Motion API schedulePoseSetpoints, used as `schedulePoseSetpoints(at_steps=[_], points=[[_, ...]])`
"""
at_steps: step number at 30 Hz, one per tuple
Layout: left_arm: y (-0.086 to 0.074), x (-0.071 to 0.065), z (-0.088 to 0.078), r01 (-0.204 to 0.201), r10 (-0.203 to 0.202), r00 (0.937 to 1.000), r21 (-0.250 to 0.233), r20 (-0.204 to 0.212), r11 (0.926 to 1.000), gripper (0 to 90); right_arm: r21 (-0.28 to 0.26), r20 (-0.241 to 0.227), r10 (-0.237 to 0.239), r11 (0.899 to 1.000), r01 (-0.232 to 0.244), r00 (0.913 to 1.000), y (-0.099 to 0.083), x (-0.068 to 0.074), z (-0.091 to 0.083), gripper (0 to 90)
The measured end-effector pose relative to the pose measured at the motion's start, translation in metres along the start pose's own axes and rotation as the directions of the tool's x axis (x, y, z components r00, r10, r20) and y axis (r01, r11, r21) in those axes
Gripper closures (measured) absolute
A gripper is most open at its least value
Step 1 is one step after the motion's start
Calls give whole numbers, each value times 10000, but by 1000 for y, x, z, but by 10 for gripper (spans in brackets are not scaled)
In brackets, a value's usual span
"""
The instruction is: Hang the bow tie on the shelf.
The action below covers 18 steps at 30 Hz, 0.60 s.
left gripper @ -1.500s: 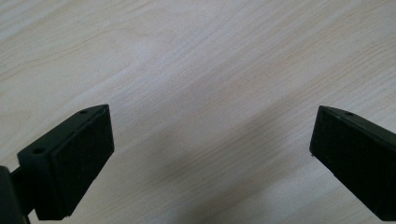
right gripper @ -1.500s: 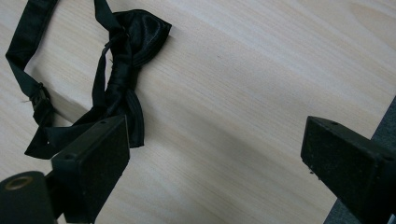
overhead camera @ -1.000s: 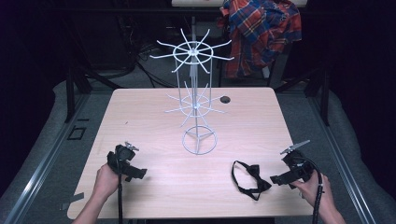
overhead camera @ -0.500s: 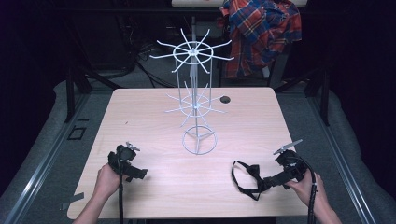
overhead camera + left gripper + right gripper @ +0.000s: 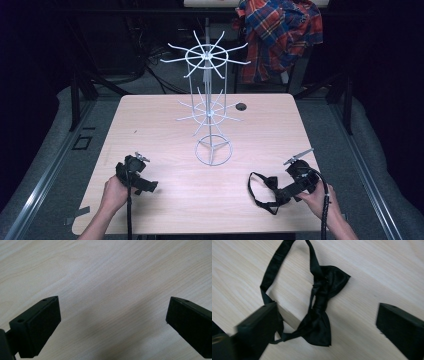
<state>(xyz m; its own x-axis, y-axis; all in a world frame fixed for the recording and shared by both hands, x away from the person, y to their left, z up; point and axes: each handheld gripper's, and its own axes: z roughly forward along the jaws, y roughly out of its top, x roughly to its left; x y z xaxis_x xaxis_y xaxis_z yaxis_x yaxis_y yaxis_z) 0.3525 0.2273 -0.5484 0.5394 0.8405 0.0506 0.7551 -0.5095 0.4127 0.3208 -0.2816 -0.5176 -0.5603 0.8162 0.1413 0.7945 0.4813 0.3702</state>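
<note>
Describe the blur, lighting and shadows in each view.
High view: lit table, black surroundings, faint shadow beside the wire rack. Left gripper view: sharp, soft shadow on bare wood. Right gripper view: the right tongs smeared by motion at one jaw, bow tie slightly soft.

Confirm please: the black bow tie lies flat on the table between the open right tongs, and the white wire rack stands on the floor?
One detail is wrong. The white wire rack stands on the table, not on the floor, as the high view shows. The rest holds: the black bow tie lies flat between the open right tongs.
</note>
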Motion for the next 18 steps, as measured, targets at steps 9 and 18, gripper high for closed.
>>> schedulePoseSetpoints(at_steps=[9,18], points=[[1,0,0,-7,7,10000,20,-23,10000,0,404,167,103,9991,-110,9998,10,5,19,404],[0,1,0,28,-28,10000,70,-30,10000,0,963,482,-113,9953,66,9988,11,4,31,556]])
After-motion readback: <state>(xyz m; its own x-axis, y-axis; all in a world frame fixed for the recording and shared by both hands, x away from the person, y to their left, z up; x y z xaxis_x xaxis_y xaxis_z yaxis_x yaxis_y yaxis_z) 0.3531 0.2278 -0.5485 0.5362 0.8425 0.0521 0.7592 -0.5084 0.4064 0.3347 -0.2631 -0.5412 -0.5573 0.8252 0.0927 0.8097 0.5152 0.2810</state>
